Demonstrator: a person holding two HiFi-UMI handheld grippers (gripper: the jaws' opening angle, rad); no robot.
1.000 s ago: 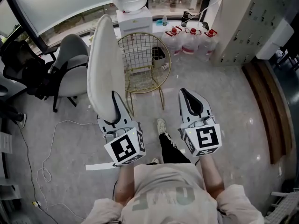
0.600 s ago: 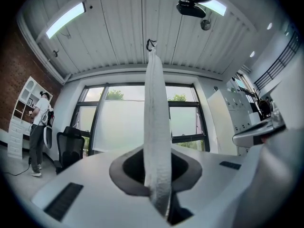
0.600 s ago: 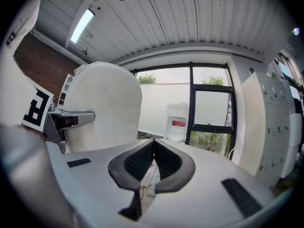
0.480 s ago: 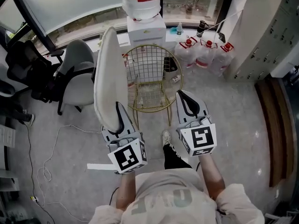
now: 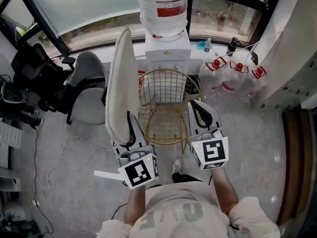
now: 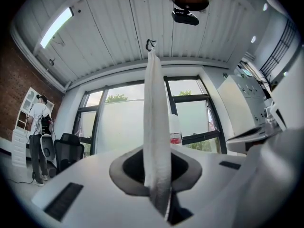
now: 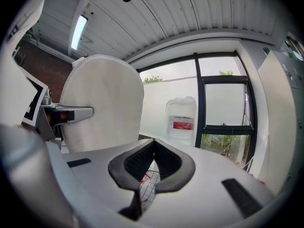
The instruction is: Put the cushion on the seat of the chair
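A round white cushion point(image 5: 119, 83) stands on edge, upright, with my left gripper point(image 5: 130, 128) shut on its lower rim. In the left gripper view the cushion point(image 6: 154, 127) rises as a thin white strip from between the dark pads of my left gripper point(image 6: 157, 175). The gold wire chair point(image 5: 166, 108) stands straight ahead, its seat bare, just right of the cushion. My right gripper point(image 5: 200, 114) hovers over the chair's right side, shut and holding nothing. In the right gripper view my right gripper point(image 7: 153, 148) has its pads meeting, with the cushion point(image 7: 102, 103) at the left.
A water dispenser point(image 5: 166, 43) with a big bottle stands right behind the chair. Several water jugs point(image 5: 233, 76) sit on the floor to its right. A grey chair point(image 5: 89, 93) and a black office chair point(image 5: 34, 73) are at the left. A cable point(image 5: 54, 167) trails on the floor.
Both grippers and the cushion have come forward to the gold chair, which now lies between them. The grip on the cushion has not changed.
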